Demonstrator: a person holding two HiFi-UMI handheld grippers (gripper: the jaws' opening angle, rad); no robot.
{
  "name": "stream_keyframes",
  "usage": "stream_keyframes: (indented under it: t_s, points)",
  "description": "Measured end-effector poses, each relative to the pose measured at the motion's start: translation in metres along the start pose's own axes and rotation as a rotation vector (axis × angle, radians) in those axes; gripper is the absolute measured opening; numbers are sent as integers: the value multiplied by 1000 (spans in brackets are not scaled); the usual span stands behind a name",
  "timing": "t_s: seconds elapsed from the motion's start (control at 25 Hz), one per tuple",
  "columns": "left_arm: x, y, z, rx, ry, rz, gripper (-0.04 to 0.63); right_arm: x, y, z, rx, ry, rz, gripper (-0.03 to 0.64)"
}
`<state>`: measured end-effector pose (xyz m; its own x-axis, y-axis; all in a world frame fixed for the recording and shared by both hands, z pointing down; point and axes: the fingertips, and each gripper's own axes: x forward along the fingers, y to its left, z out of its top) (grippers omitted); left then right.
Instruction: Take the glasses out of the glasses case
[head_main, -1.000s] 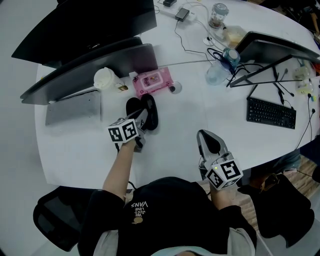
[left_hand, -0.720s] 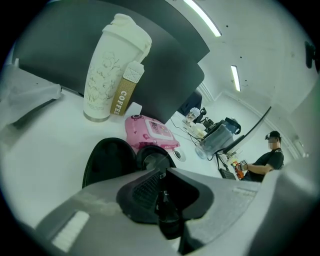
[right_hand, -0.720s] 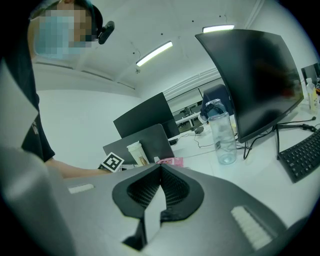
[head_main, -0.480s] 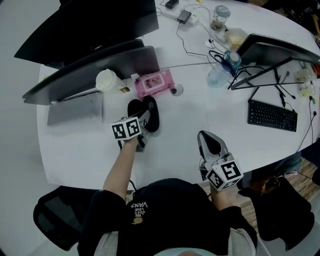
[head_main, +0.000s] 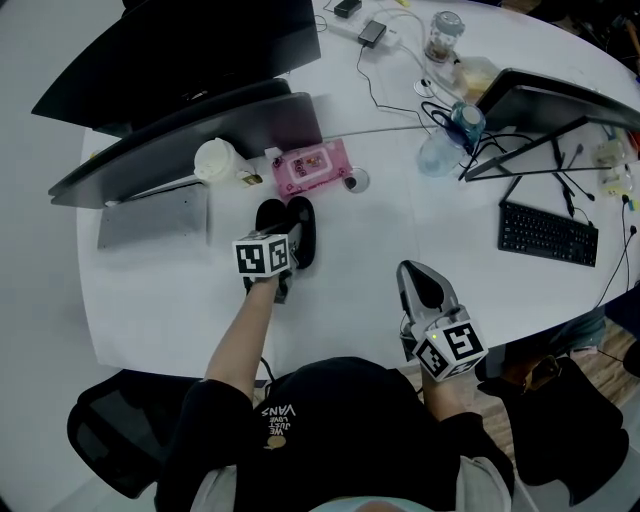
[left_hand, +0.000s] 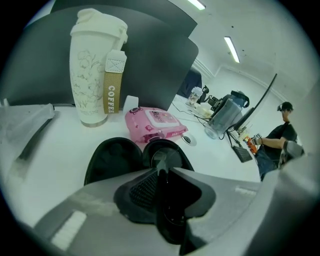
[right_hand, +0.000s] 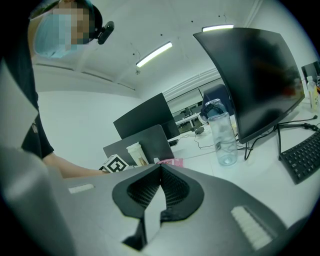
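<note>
The black glasses case (head_main: 270, 216) lies open on the white table, its two halves side by side. In the left gripper view the left half (left_hand: 111, 161) is empty, and a lens of the glasses (left_hand: 163, 153) shows in the right half. My left gripper (head_main: 289, 243) reaches over that right half. Its jaws (left_hand: 160, 170) are shut with the tips pinched on the glasses at the lens edge. My right gripper (head_main: 406, 270) rests near the table's front edge, apart from the case. Its jaws (right_hand: 160, 167) are shut on nothing.
A pink wipes pack (head_main: 310, 165) and a white coffee cup (head_main: 217, 160) stand just behind the case. Monitors and a laptop line the back. A water bottle (head_main: 440, 146) and a keyboard (head_main: 548, 230) are at the right. A person (left_hand: 282, 135) sits across the room.
My left gripper has shifted a little right and forward over the case's right half. The right gripper has stayed put.
</note>
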<state>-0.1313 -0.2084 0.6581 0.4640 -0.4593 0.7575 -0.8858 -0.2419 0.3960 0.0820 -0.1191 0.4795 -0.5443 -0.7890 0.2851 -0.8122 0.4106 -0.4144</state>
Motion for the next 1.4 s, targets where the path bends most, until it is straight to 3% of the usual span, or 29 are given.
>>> stream_keyframes:
  t_s: [0.72, 1.4]
  points:
    - [1, -6, -2, -19, 37, -22, 66, -2, -5, 1, -1, -8, -8, 0]
    - [1, -5, -2, -20, 33, -36, 17, -3, -4, 0, -2, -9, -13, 0]
